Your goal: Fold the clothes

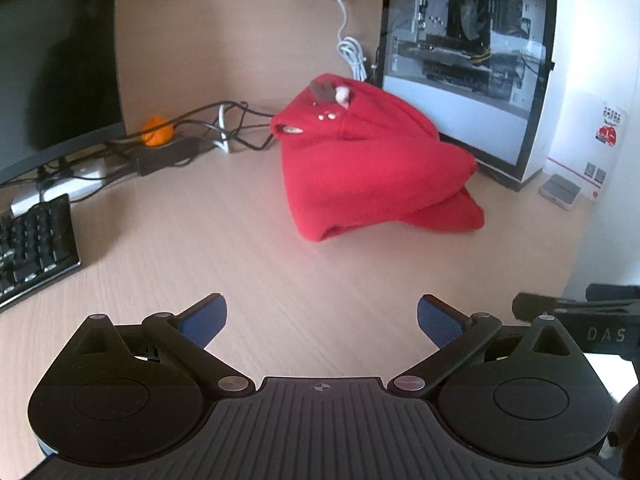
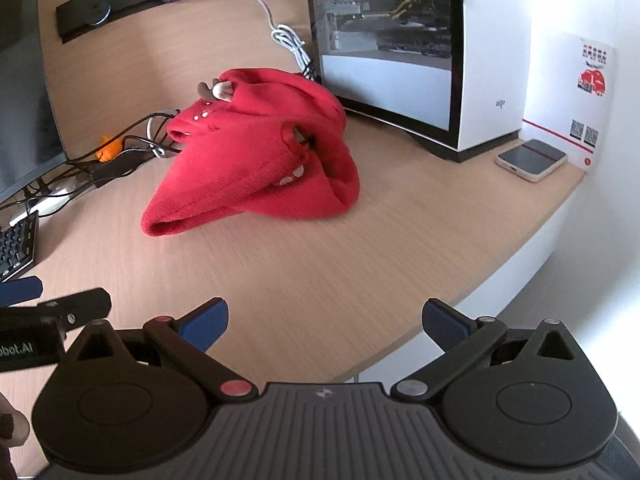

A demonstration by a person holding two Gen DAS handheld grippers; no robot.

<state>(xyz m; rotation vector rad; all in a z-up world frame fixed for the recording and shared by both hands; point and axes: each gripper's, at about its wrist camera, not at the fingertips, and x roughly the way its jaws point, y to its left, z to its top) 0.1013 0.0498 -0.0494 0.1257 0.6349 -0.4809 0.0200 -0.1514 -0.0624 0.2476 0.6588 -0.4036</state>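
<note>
Toward the back of the counter [image 1: 280, 280], near the computer case [image 2: 420, 60], the red garment [image 1: 372, 168] sits in a bunched, roughly doubled mound, which could be a loose fold or an unsorted heap. Left gripper [image 1: 322, 320] and right gripper [image 2: 324, 320] hover well short, jaws spread and empty. Any grasp should probably take an outer hem edge, though layers are hard to read.

Between me and the red garment [image 1: 372, 168] the desk [image 1: 256, 264] lies bare, open for passage. Behind the garment the computer case [image 1: 468, 60] stands just beside it, with a white cable [image 1: 352, 52]. To its left, tangled dark cables [image 1: 192, 128] and a keyboard [image 1: 32, 248] crowd in.
</note>
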